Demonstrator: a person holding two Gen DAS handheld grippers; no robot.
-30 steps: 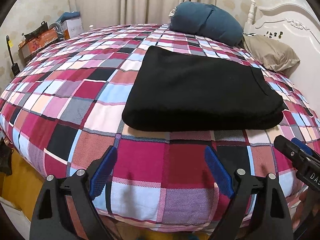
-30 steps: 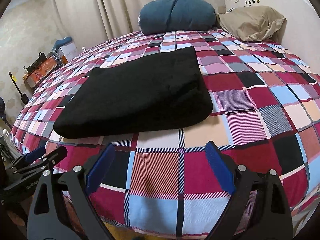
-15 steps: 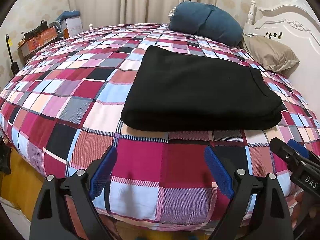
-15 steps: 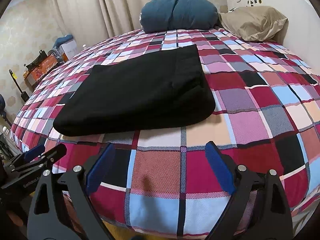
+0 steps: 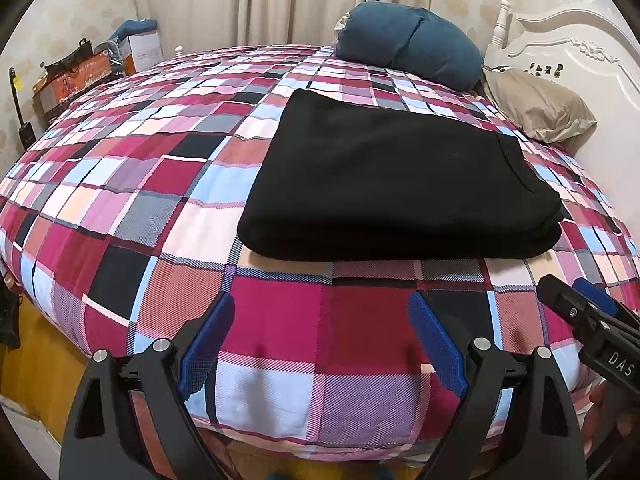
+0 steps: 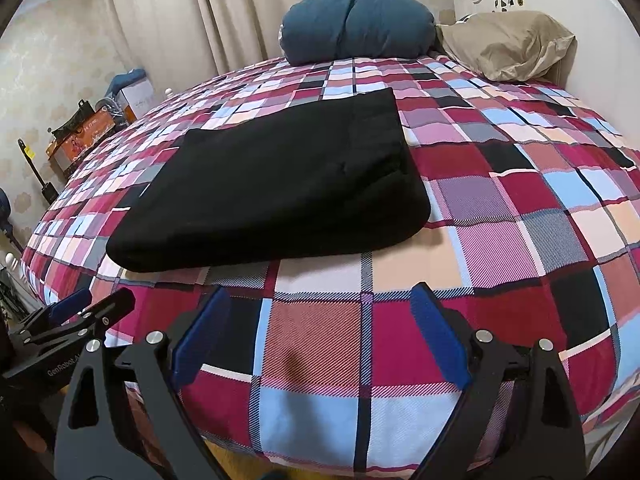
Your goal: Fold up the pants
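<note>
The pants (image 5: 392,184) lie folded into a thick black rectangle on the bed (image 5: 132,208), flat on its checked red, pink and blue cover, roughly midway between the near edge and the pillows. The stacked layers show along the near edge and at the right corner, where the folds are rounded. A seam or pocket line runs down the right part of the top layer; it is too dark to say which.

The left gripper (image 5: 320,340) hangs over the near edge of the bed, in front of the pants and well short of them, with a band of bare cover between its blue pads and the black cloth. Its jaws stand wide apart with nothing between them. From this side the pants sit ahead and slightly to the right.

The right gripper (image 6: 320,340) is also spread wide and empty, over the same near edge. From here the pants (image 6: 276,192) lie ahead and to the left, apart from the pads. Each gripper shows at the edge of the other's view, side by side.

Beyond the pants a blue pillow (image 5: 408,56) and a beige pillow (image 5: 540,108) rest by the white headboard (image 5: 568,52). Curtains (image 5: 248,0) hang behind, and boxes (image 5: 72,80) stand by the wall at left.
</note>
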